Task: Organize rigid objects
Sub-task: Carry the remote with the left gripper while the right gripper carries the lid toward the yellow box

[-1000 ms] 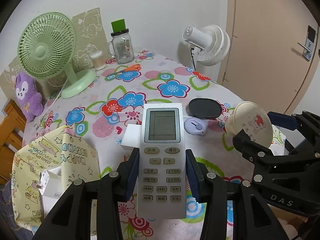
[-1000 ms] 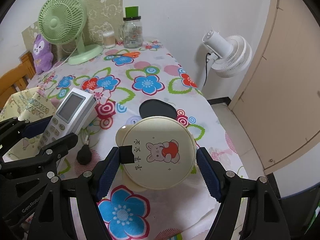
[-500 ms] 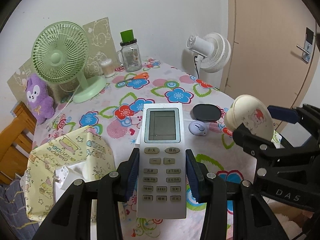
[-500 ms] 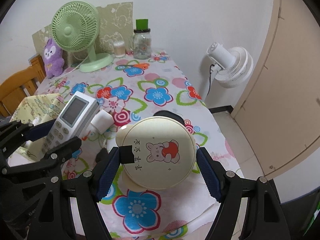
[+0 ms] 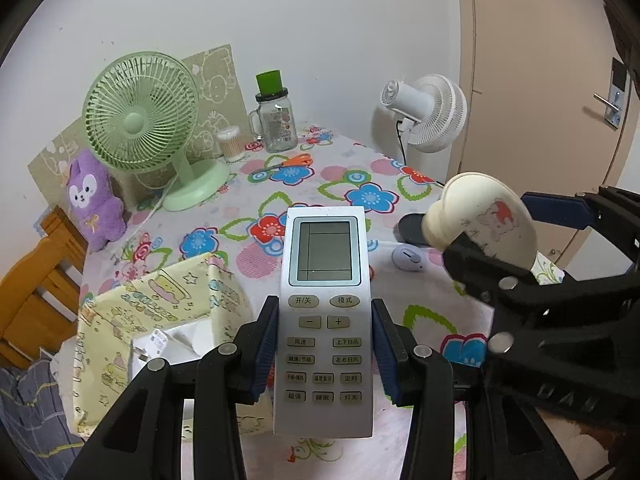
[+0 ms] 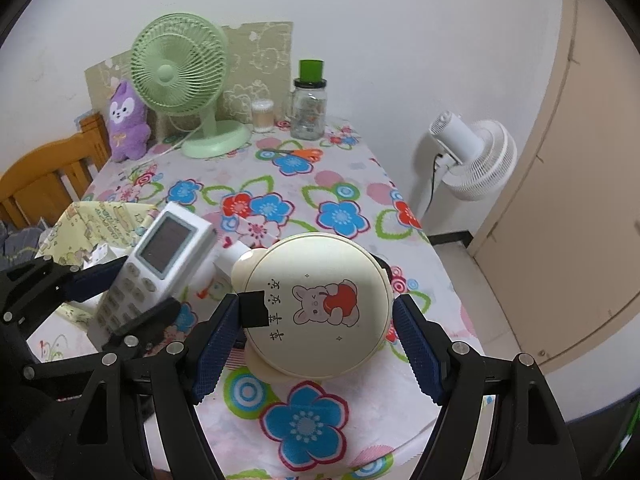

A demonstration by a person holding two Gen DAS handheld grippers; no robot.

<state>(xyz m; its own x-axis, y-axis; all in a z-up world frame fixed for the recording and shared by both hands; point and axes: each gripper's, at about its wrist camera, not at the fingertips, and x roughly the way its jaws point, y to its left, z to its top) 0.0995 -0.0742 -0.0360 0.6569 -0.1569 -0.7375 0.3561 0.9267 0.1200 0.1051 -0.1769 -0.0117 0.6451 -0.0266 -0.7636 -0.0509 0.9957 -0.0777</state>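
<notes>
- A home, a small lived-in room: plain white wall, beige door (image 5: 532, 80) with a lever handle to the right of the hand-held gripper (image 5: 324, 356).
- The surface (image 6: 360, 184) ahead of the hand-held gripper wears a bright flower-print cloth.
- At its far edge stand a green desk fan (image 5: 140, 120), a purple plush toy (image 5: 94, 200), a glass jar (image 5: 276, 124) with a green cap and a tub of cotton swabs (image 5: 231, 144).
- Orange scissors (image 5: 288, 162) lie near the jar.
- A white fan (image 6: 472, 156) stands beyond the surface's right side, plugged into the wall.
- A wooden chair (image 6: 48, 180) sits far left.
</notes>
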